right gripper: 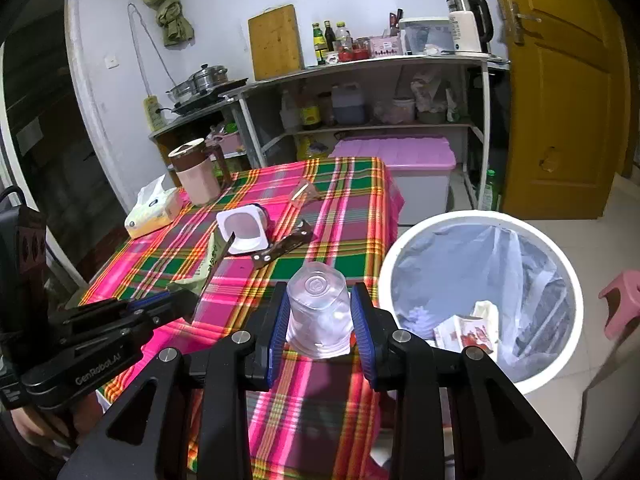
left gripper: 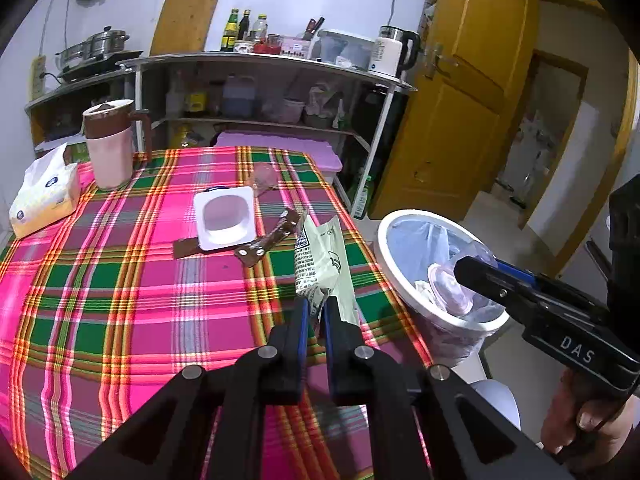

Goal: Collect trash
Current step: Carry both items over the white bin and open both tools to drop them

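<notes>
My left gripper (left gripper: 316,304) is shut on a pale green printed wrapper (left gripper: 320,260) and holds it up above the plaid table's right side; it shows in the right wrist view (right gripper: 188,300) too. My right gripper (right gripper: 320,312) is shut on a clear plastic cup (right gripper: 318,312), held upside down by the table's edge beside the white bin (right gripper: 568,364). In the left wrist view the right gripper (left gripper: 476,276) and the cup (left gripper: 452,284) hang over the bin (left gripper: 384,256). A white yogurt tub (left gripper: 226,220), a brown wrapper (left gripper: 268,244) and a small clear cup (left gripper: 264,176) lie on the table.
A pink jug (left gripper: 112,144) and a tissue pack (left gripper: 44,196) stand at the table's far left. The bin holds a liner and some trash (right gripper: 468,328). A kitchen shelf (left gripper: 260,60), a purple-lidded box (right gripper: 400,152), a pink stool (right gripper: 620,304) and a yellow door (left gripper: 460,92) are behind.
</notes>
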Available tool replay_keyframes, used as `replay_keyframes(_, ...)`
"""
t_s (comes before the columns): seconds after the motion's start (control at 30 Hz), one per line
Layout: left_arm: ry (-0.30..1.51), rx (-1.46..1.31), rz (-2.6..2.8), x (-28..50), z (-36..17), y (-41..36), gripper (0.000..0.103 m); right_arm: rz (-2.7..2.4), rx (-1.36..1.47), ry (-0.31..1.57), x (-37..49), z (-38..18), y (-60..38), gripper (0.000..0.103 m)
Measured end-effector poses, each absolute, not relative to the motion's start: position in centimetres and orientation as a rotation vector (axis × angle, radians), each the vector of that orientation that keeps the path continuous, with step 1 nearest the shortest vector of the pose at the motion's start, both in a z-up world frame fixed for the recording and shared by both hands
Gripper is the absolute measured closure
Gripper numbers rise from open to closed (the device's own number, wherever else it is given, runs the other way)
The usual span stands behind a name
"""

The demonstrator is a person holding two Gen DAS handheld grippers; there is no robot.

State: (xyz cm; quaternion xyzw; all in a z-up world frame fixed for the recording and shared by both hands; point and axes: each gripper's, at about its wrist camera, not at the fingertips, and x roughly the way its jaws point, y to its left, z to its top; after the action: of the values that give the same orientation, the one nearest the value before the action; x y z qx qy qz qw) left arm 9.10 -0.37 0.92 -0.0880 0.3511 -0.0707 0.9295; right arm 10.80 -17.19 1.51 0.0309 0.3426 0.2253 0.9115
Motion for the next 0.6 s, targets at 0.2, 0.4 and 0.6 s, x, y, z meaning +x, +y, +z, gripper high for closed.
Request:
replay_keyframes(0.2,0.722,-0.167,-0.172,9.7,1.0,-1.4,0.095,0.443,0.074,0.703,10.7,1.4,-18.6,0.071)
replay_keyframes(0.4,0.734,-0.150,-0.204,10.8,0.7,-2.9,0.095,0.417,0.087,0.707,11.0,1.1,-19.8,0.071)
replay_keyframes(0.6,0.747,-0.134,-0.240,12.1,0.3,-4.7,0.095,0.388,0.098,0.714,11.5,0.6,-21.5,0.071)
